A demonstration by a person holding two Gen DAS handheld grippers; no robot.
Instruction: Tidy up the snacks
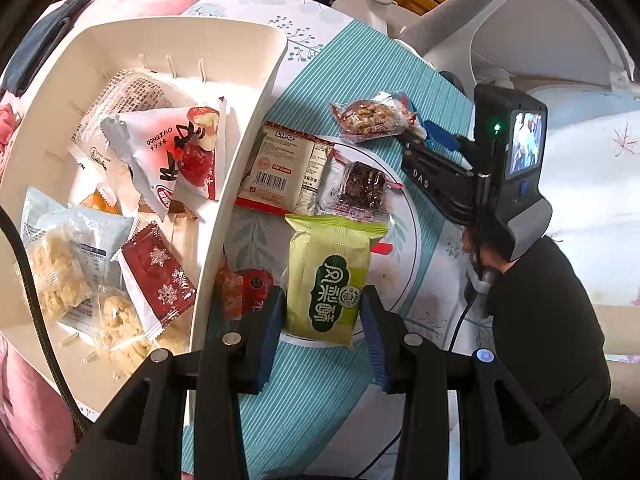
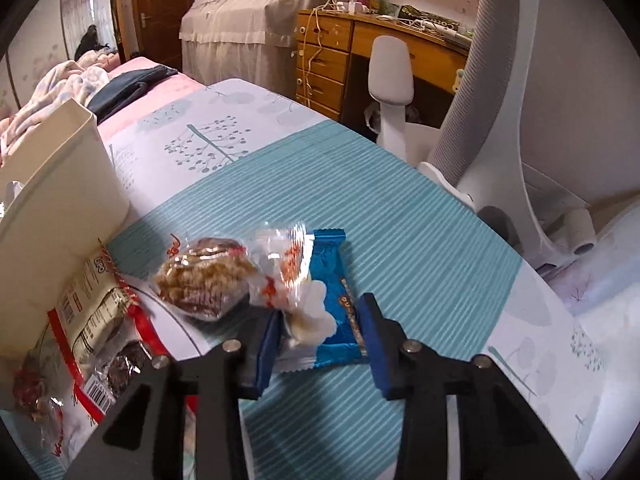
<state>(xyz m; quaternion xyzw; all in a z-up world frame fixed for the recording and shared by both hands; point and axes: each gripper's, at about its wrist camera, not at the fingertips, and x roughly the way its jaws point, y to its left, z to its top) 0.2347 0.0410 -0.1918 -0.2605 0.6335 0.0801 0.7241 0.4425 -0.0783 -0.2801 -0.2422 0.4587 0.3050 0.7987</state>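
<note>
A cream bin [image 1: 256, 128] on the table [image 2: 400, 208] holds a red-date packet [image 1: 172, 152], a snowflake wrapper [image 1: 160, 276] and crumbly biscuits [image 1: 56, 276]. The left hand-held gripper [image 1: 322, 312] clasps a green pastry pack [image 1: 328, 276]. The right hand-held gripper [image 2: 320, 332] grips a blue bar [image 2: 340, 304] and a clear-wrapped sweet [image 2: 308, 316].

Wooden desk [image 2: 384, 48], white chair [image 2: 390, 76], pink bed [image 2: 132, 76]

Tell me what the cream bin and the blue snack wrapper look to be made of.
Cream bin: likely rigid moulded plastic with a matte finish, going by its smooth rounded rim and thin walls. Blue snack wrapper: probably glossy metallised film, given the bright sheen and crimped zigzag end.
</note>
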